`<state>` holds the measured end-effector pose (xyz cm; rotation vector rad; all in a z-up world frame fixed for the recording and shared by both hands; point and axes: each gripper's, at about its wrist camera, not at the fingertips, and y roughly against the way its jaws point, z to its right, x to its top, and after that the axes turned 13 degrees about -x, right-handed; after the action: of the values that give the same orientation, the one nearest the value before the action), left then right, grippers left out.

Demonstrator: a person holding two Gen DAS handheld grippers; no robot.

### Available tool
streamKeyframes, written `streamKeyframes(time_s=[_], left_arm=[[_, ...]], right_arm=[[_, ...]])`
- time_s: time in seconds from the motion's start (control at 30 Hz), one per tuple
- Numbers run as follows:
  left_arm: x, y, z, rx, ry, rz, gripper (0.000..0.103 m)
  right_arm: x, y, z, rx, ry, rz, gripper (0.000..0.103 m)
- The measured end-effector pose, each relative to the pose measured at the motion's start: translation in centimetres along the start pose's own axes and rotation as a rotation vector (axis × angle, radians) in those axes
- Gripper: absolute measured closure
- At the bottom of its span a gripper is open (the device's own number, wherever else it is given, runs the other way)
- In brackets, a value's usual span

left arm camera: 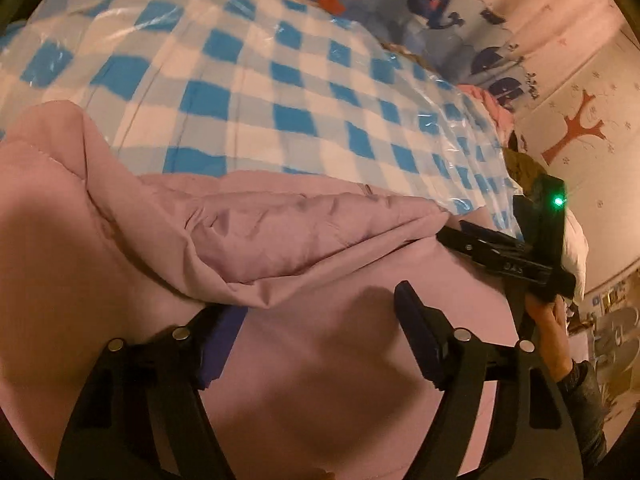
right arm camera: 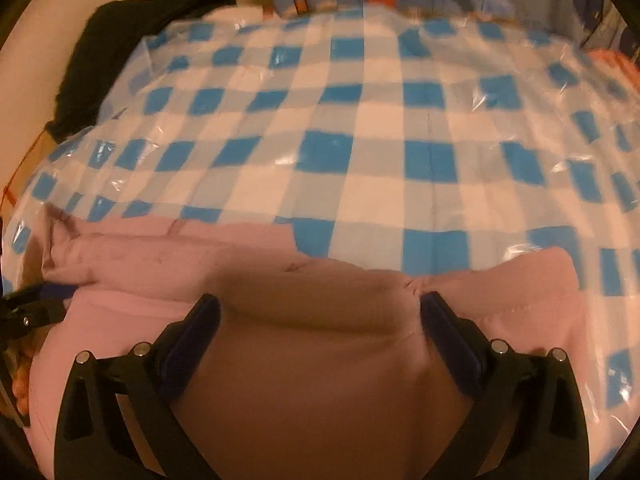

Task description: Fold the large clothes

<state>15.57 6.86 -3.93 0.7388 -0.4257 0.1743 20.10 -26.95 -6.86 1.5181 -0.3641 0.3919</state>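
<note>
Both grippers hang over the pink jacket with jaws spread and nothing between the pads. The left gripper (left arm camera: 316, 332) sits above smooth pink cloth, a folded ridge of it just beyond its left finger. The right gripper (right arm camera: 320, 320) is wide open over a rumpled hump. The jacket (right arm camera: 312, 360) lies at the near edge of a blue-checked sheet (right arm camera: 380, 140) under clear plastic. A dark garment (right arm camera: 132, 36) lies far left.

Left gripper (left arm camera: 320, 320) fingers spread apart, right gripper (right arm camera: 320, 320) fingers spread wide, both angled downward
</note>
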Motion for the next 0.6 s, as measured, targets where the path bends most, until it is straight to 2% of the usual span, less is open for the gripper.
streamKeyframes(time_s=[0.03,0.07,0.1,0.17,0.2,0.23,0.33,0.37,0.43,0.5,0.6], left_arm=[[0.1,0.0,0.1,0.008,0.008,-0.009,0.031],[0.1,1.1,0.6,0.057,0.017,0.004,0.03],[0.2,1.8,1.2,0.085,0.01,0.041,0.03],[0.4,4.8,2.6,0.088,-0.052,0.142,0.016],[0.6,5.6,2.5,0.123,-0.071,0.178,0.014],[1.0,5.9,2.0,0.177,-0.077,0.2,0.013],[1.8,4.4,-1.8,0.183,0.019,0.153,0.013],[1.6,2.9,-3.9,0.172,0.055,0.119,0.014],[1.5,1.6,-6.1,0.14,0.099,0.115,0.013],[1.8,1.2,-7.2,0.129,0.118,0.124,0.014],[2.0,1.2,-6.8,0.155,0.122,0.083,0.014]], right_arm=[[0.0,0.5,0.0,-0.006,0.005,-0.001,0.007],[0.0,1.4,0.1,-0.015,0.008,0.016,0.007],[-0.2,3.3,0.5,-0.013,0.001,0.067,0.007],[-0.6,5.7,0.8,-0.015,0.009,0.145,0.007],[-0.7,6.0,0.7,-0.052,0.036,0.163,0.007],[-0.5,5.3,0.6,-0.079,0.055,0.143,0.007],[-0.4,1.2,0.9,-0.051,0.043,0.059,0.007],[-0.2,0.2,1.1,-0.004,0.018,0.05,0.006],[0.4,-0.6,1.0,0.012,0.0,0.066,0.006],[1.1,-2.1,1.0,0.014,-0.004,0.038,0.006],[1.5,-2.2,1.9,0.056,-0.022,-0.023,0.007]])
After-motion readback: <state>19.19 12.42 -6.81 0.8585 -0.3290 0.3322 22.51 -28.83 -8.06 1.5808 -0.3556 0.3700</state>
